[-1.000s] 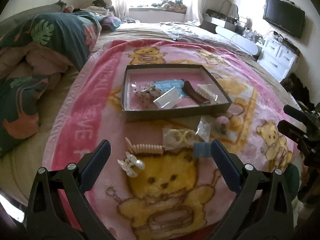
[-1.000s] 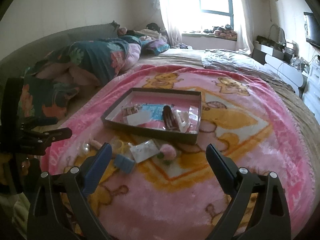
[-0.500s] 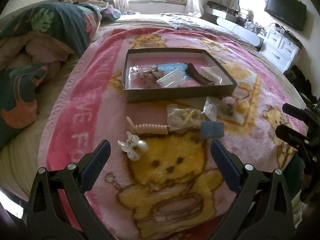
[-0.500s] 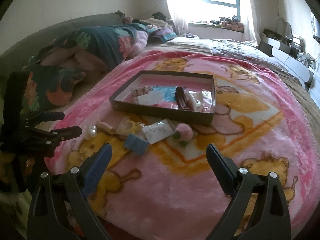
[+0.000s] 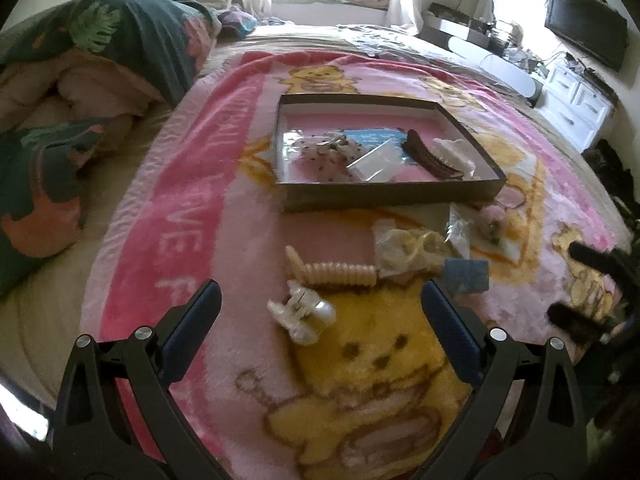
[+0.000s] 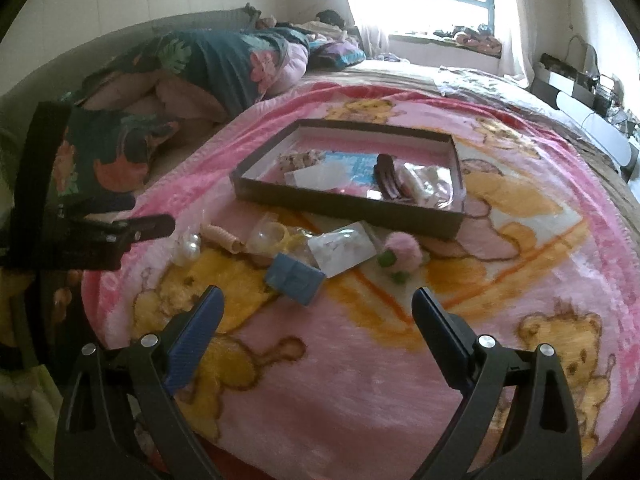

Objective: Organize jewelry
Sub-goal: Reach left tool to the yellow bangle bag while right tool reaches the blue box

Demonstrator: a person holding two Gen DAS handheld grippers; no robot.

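**Left gripper lined up on the pearl claw clip, tray dead ahead**

While both grippers hang over the bed with nothing in them, the left gripper (image 5: 320, 304) is clearly the one closer to the action. Its fingers are spread wide apart, and the clear pearl claw clip (image 5: 302, 314) sits right between the tips, slightly left of centre. Looks to me like the clip lies a bit skewed across the gap, not square to it, so I'd guess a small twist is needed before closing. Just past it is the ribbed cream hair clip (image 5: 338, 274), long axis running left to right across the view.

The right gripper (image 6: 316, 308) is also wide open. Nearest thing to it is the little blue box (image 6: 295, 279), just beyond its left fingertip; the pink pompom (image 6: 402, 256) is further out.

Everything loose lies on the near side of the shallow cardboard tray (image 5: 384, 196), which already holds a brown barrette (image 5: 428, 156) and a white claw clip (image 5: 456, 150), so the carry is straight forward.

Surface is a fluffy pink bear blanket (image 5: 192, 216) on a bed, soft and squishy, so small stuff could sink in. A rumpled duvet (image 5: 96, 60) lies off to the left, a TV (image 5: 586, 26) hangs on the right wall, and there's bright window glare behind.
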